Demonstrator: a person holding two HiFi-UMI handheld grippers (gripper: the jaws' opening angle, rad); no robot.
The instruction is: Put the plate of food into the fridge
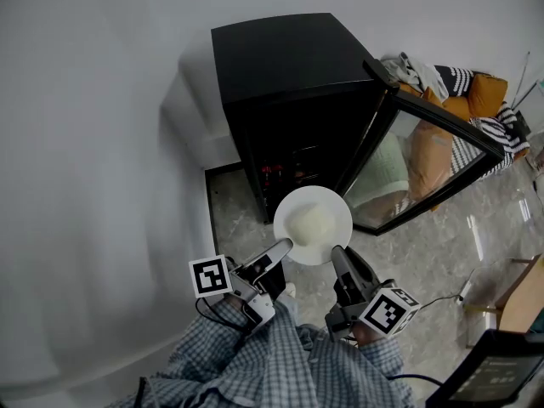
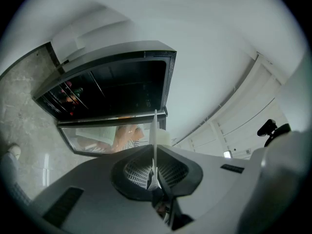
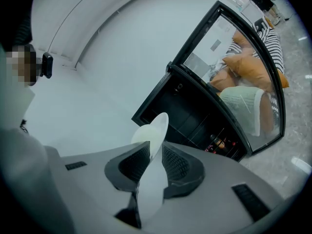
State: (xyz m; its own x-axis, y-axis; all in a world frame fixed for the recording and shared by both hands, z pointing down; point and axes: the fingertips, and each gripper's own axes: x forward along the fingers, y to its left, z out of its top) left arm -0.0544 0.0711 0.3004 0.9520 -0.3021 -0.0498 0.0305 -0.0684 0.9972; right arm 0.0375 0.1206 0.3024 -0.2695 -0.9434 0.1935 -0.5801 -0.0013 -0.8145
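— Checked sleeves fill the near edge of the head view. What do we hold beyond them?

— We hold the white plate from both sides. The left gripper pinches its near-left rim and the right gripper its near-right rim. A pale mound of food sits at the plate's middle. The plate hangs level over the marbled floor, just before the open front of the black fridge, not inside it. The glass door swings out to the right.

— And the left gripper view?

— We see the left gripper with its ribbed jaws narrowed onto the plate, which shows edge-on as a thin white line. Beyond lie the fridge, dark and open, and the door.

— The right gripper view?

— We see the right gripper likewise clamped on the plate, its rim running up between the jaws. The fridge stands behind, shelves dim, and the door reflects orange and striped cushions.
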